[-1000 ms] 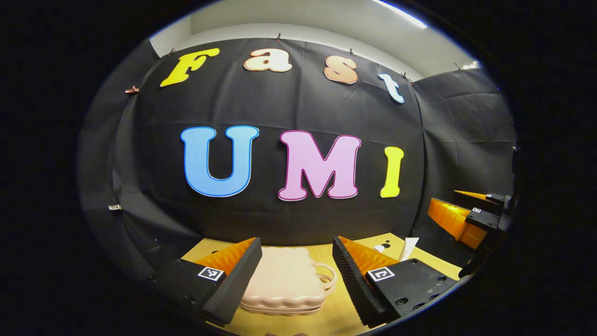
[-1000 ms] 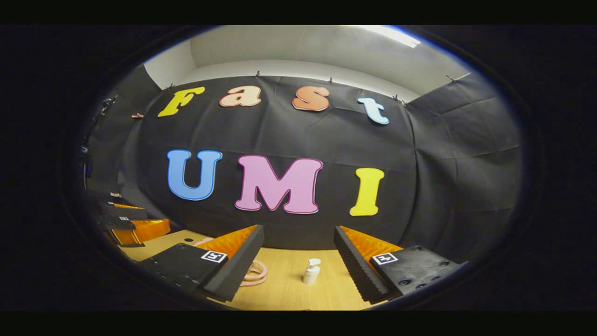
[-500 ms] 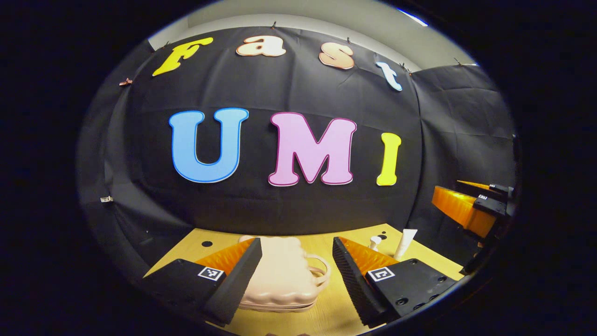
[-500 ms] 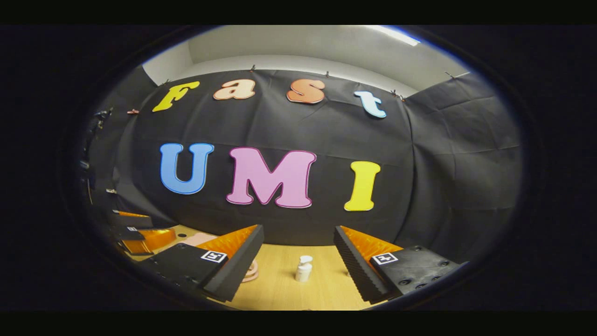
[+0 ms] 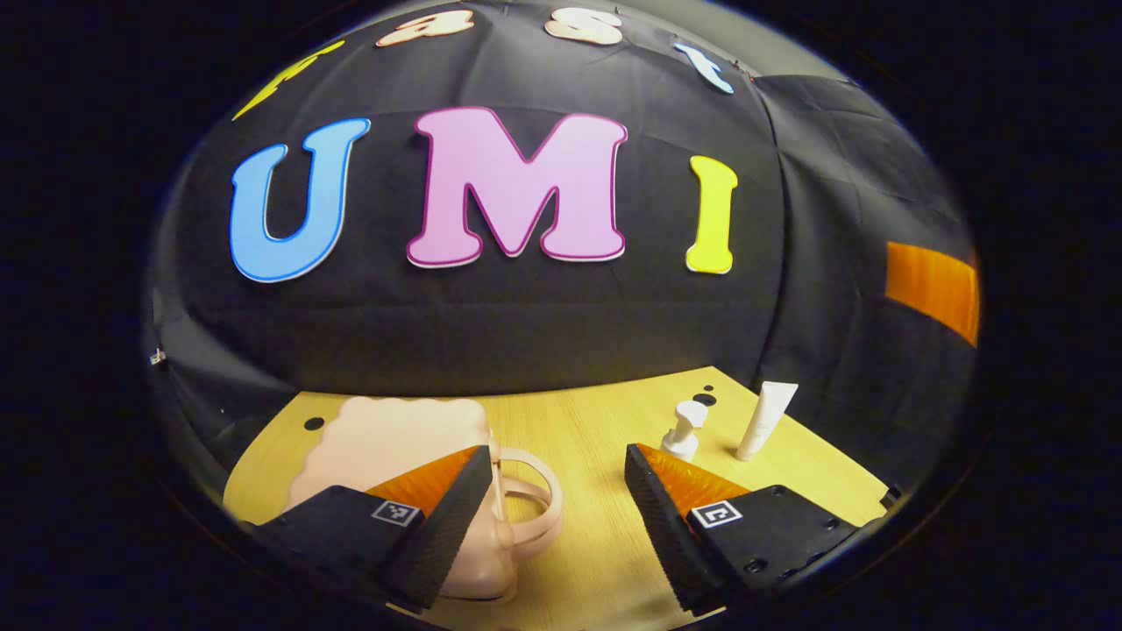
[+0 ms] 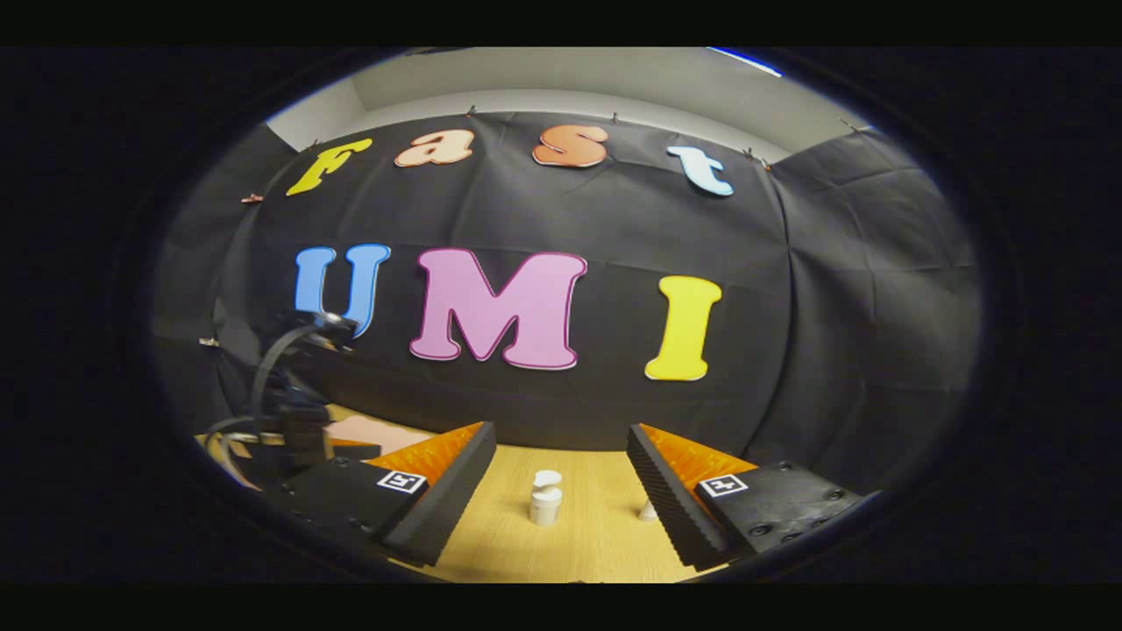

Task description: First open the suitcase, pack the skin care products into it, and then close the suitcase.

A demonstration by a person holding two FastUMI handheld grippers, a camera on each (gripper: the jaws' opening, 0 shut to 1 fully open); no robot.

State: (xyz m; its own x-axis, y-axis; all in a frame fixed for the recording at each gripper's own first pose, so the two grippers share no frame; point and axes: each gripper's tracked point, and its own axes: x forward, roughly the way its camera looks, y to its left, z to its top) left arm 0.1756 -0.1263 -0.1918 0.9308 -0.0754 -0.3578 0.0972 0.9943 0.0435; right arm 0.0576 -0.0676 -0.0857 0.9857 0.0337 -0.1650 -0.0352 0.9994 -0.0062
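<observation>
A closed pale pink suitcase (image 5: 386,447) with a scalloped edge lies flat on the wooden table (image 5: 578,438), its handle (image 5: 530,499) pointing right. My left gripper (image 5: 557,504) hangs open just above and in front of it, the left finger over the case's near right corner. A small white pump bottle (image 5: 685,429) and a white tube (image 5: 764,419) stand at the right. In the right gripper view, my right gripper (image 6: 561,491) is open above the table, with the pump bottle (image 6: 545,498) between its fingers farther off. The suitcase (image 6: 372,431) peeks behind the left finger.
The other gripper's black body and cable (image 6: 285,394) show at the left of the right gripper view. An orange finger (image 5: 933,285) of the right gripper shows at the right edge of the left gripper view. Small dark holes (image 5: 314,423) dot the table.
The left gripper has tilted downward and moved forward and left, so the suitcase now lies nearer under its left finger. The right gripper has shifted right; the bottle sits closer to its centre.
</observation>
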